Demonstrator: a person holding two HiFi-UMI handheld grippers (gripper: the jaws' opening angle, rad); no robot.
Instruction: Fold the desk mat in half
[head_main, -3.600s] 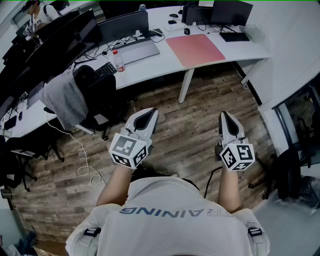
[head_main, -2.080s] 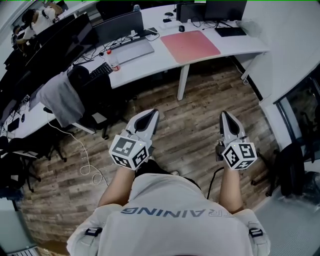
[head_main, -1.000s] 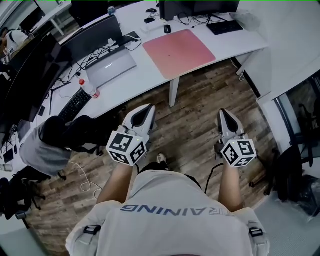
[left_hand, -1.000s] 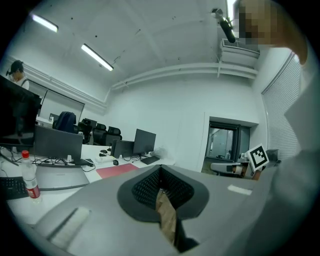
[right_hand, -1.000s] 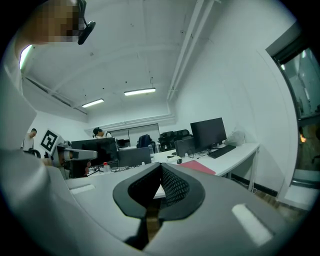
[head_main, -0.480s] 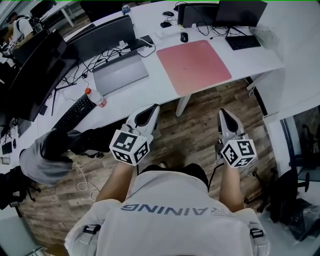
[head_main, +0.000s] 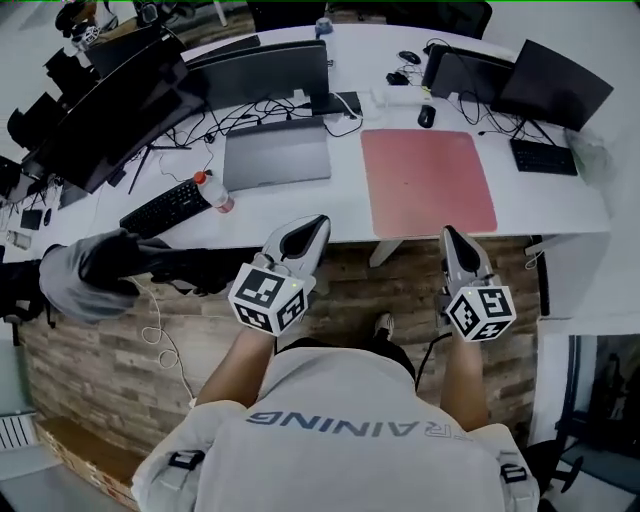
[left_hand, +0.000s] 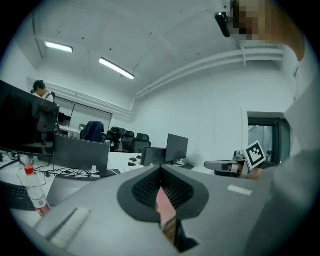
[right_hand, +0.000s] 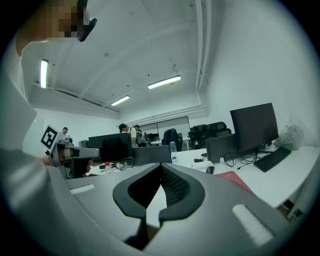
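White-shelled and pinched closed on nothing, the left gripper (head_main: 316, 222) and right gripper (head_main: 449, 235) hang before the desk (head_main: 330, 205); beyond, the pink desk mat (head_main: 428, 180) lies flat, nearer the right of the 2

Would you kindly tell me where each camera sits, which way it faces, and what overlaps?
Head view: on the head, steeply down onto the pink desk mat, left gripper, right gripper, forearms, shirt.
Left gripper view: on the left gripper, forward across the desk, over its shut jaws.
Right gripper view: likewise, right gripper, shut jaws.
Shared: the mat.
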